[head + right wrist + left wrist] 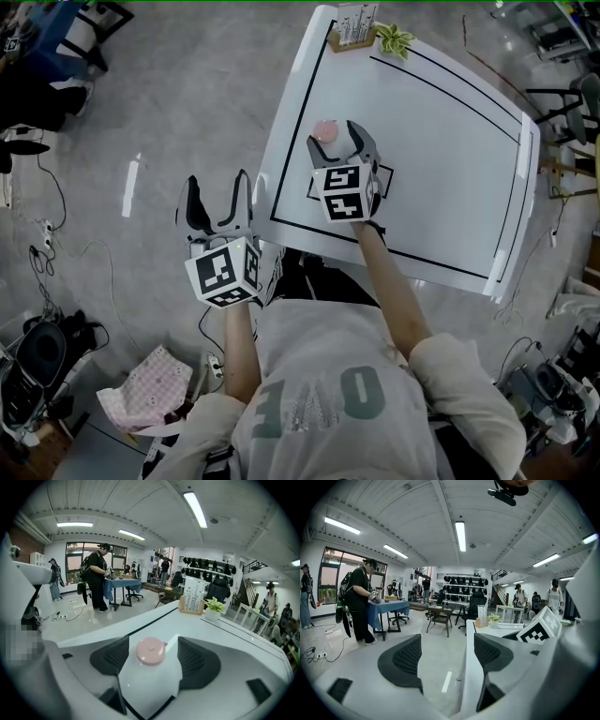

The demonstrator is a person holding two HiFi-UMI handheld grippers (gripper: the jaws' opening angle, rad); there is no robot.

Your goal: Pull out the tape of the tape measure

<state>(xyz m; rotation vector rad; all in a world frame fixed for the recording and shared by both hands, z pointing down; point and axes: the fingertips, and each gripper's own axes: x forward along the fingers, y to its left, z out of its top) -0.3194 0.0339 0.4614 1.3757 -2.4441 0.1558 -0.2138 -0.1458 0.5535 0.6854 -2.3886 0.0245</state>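
A small round pink tape measure (325,130) (150,650) lies on the white table (441,150) near its left edge. My right gripper (342,139) (153,660) hovers over the table, open, and the pink case sits between its fingertips without touching them. My left gripper (217,201) (446,660) is held off the table's left side over the floor, open, with nothing between its fingers. No tape shows outside the case.
A black rectangle outline is marked on the table. A small potted plant (394,39) (214,606) and a wooden holder with cards (355,26) (192,599) stand at the far edge. Cables and bags lie on the floor at left. People stand at a blue table (386,607) far off.
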